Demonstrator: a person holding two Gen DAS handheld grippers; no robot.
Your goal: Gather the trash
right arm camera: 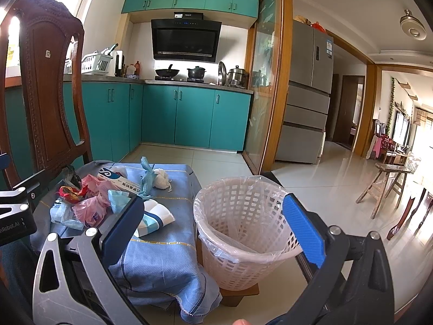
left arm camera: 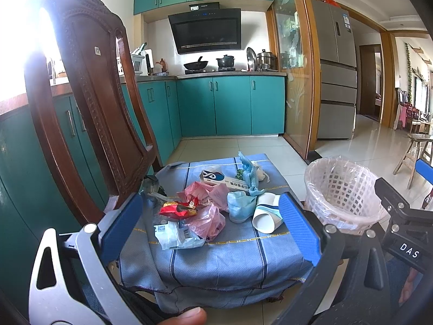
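Note:
A pile of trash lies on a low table under a blue cloth (left arm camera: 216, 257): a red snack wrapper (left arm camera: 178, 208), pink plastic bags (left arm camera: 209, 220), a white wrapper (left arm camera: 176, 237), a tipped paper cup (left arm camera: 266, 215), a toothpaste box (left arm camera: 226, 181) and a white tissue ball (right arm camera: 161, 178). My left gripper (left arm camera: 209, 201) hovers open just before the pile, holding nothing. My right gripper (right arm camera: 212, 201) is open too, above the near rim of a white lattice bin (right arm camera: 243, 233) lined with a clear bag, right of the table. The bin looks empty.
A carved wooden chair (left arm camera: 89, 103) stands close at the table's left. Teal kitchen cabinets (left arm camera: 232, 105) line the back wall, with a glass sliding door (left arm camera: 295, 81) beside them. The bin rests on a small wooden block (right arm camera: 238, 295). A wooden stool (right arm camera: 384, 187) stands far right on the tiled floor.

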